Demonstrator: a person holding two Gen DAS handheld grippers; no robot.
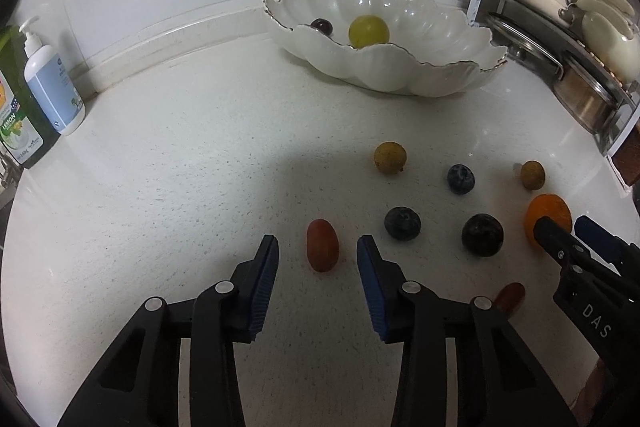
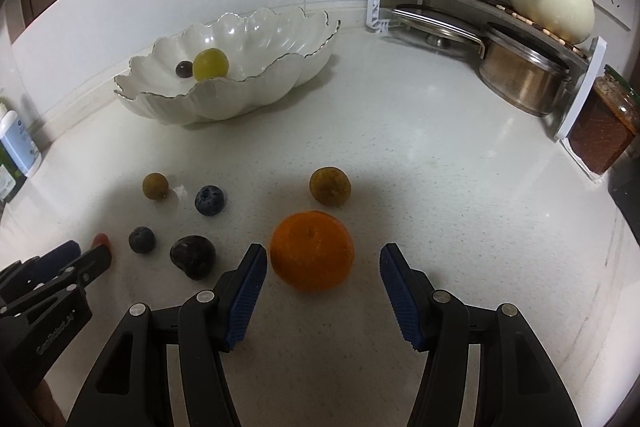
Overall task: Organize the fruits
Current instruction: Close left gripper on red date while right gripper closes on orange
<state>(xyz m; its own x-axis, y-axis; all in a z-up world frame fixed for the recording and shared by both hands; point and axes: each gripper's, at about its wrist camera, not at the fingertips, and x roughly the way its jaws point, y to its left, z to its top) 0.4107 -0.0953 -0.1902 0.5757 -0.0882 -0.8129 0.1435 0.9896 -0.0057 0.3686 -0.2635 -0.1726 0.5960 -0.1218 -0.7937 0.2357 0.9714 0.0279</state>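
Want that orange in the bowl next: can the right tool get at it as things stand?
Probably yes. The orange sits on the counter just ahead of the open right tool, between its fingertips, untouched. The dark fruit lies off to one side, so nothing blocks it.

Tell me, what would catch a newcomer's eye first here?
Probably the bright orange on the white counter, framed by the right gripper and its open blue-padded jaws. Behind it, a scalloped white bowl already holds a green grape and a small dark fruit.
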